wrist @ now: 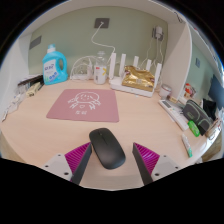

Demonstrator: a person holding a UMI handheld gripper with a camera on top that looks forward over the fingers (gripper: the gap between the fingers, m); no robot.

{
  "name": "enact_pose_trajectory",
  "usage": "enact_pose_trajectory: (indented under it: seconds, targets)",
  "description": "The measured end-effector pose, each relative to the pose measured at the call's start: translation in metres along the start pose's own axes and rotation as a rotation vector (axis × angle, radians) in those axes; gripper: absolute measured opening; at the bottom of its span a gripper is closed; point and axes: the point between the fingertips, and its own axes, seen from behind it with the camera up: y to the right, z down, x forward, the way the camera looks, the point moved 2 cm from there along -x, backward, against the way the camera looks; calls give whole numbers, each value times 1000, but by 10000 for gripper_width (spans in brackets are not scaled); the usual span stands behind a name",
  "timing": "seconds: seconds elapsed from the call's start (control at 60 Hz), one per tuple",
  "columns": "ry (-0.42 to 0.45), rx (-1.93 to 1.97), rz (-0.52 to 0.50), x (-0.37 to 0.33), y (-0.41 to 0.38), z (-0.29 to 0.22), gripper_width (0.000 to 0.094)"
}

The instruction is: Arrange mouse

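Step in hand looks like approach-to-grasp: gripper (109, 165) sits low over the table (40, 125), fingers spread wide, holding nothing. Mouse (107, 146) lies on the bare tabletop between the two fingers, its near end just ahead of the fingertips, a clear gap at either side between it and the magenta pads (79, 156). It rests on the table by its own weight, not pinched.

Mouse is black, smooth, oval, low-domed, long axis tilted a bit off the fingers' line, near end swung toward the right finger. No cable visible, so probably wireless. Glossy shell likely slippery under the pads.

Mouse pad (83, 104), pink with a white line drawing, lies beyond the mouse, near but apart from it, slightly toward the left. Judging from the task, that pad is the likely target.

Next move calls for: ease forward so the pads bracket the widest part of the body, close evenly on both flanks, lift a little, carry ahead and to the left, set down square on the pad. Risk: skewed mouse may twist or squirt out as the fingers close.

Beyond the pad: blue detergent bottle (54, 65), white router (138, 76) against the wall, clutter along the right side.
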Motion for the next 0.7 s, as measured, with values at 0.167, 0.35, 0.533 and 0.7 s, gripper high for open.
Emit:
enact_pose_trajectory:
  seconds: [0.167,0.35,0.533,0.7]
  targets:
    - [4,62,-60,19,-4,-10,647]
    - [16,-2,-54,20,-10,-11,424]
    - [-26,19,44,9,-4,-14,357]
    - [45,91,162,-31,17,-62,359]
